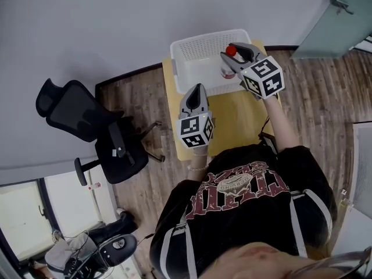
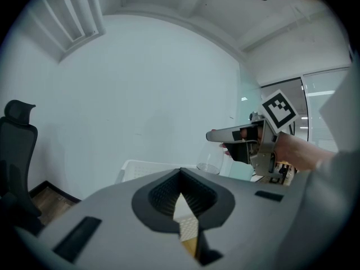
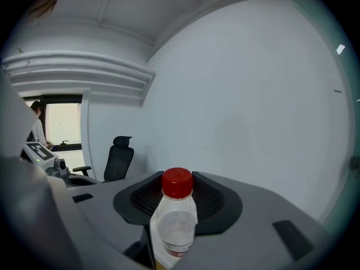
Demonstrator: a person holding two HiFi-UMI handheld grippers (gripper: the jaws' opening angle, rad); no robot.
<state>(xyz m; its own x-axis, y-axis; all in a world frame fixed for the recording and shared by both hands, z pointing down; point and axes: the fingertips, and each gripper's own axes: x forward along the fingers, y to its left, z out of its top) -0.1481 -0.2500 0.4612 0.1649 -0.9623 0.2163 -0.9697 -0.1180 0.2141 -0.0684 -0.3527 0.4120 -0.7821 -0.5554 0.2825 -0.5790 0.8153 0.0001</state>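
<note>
My right gripper (image 1: 233, 54) is shut on a clear plastic bottle (image 1: 227, 64) with a red cap and holds it upright above the white mesh basket (image 1: 192, 46). In the right gripper view the bottle (image 3: 176, 223) stands between the jaws of the right gripper (image 3: 178, 180), its cap level with their tips. My left gripper (image 1: 196, 89) hangs over the yellow table (image 1: 232, 120) by the basket's near left corner, jaws shut on nothing. The left gripper view shows the left gripper (image 2: 181, 176) pointed at the basket (image 2: 140, 168), with the right gripper (image 2: 226, 135) and bottle (image 2: 210, 163) to its right.
The basket fills the far half of the small table, which stands against a white wall. A black office chair (image 1: 87, 121) stands left of the table on the wood floor. A glass door (image 1: 340, 10) is at the far right. Bags lie on the floor at lower left.
</note>
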